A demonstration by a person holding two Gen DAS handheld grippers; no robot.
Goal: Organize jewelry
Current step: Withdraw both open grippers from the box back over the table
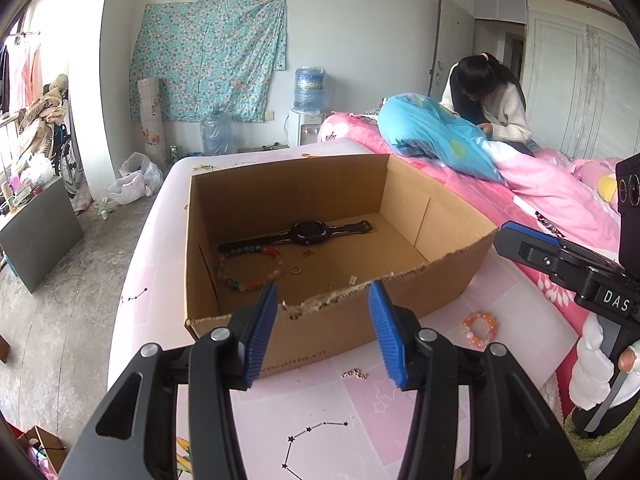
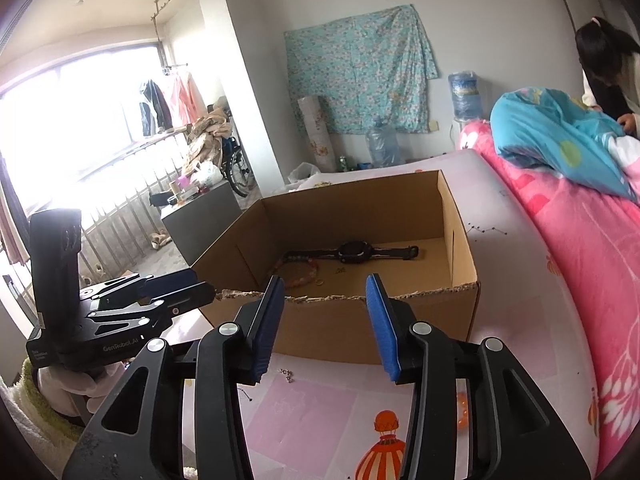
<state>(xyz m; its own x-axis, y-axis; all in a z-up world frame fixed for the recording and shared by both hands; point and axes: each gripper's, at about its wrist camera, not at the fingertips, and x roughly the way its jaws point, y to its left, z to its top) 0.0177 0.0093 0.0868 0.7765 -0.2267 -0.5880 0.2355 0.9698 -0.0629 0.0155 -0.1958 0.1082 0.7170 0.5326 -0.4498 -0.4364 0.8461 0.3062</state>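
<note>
A: Where does the cardboard box (image 1: 320, 240) sit?

B: On the bed (image 1: 360, 408), towards its far end.

A: And inside it?

B: The watch (image 1: 310, 233) lies along the back; the bead bracelet (image 1: 250, 268) lies before it at the left, the ring (image 1: 295, 270) just right of that.

A: Outside?

B: Before the box, a small chain (image 1: 354, 373) on the bed; right of it, nearer the box's right corner, a second bead bracelet (image 1: 479, 329).

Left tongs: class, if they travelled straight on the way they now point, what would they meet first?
Probably the torn near wall of the cardboard box, which lies directly ahead of the open left tongs; depth is unclear.
</note>
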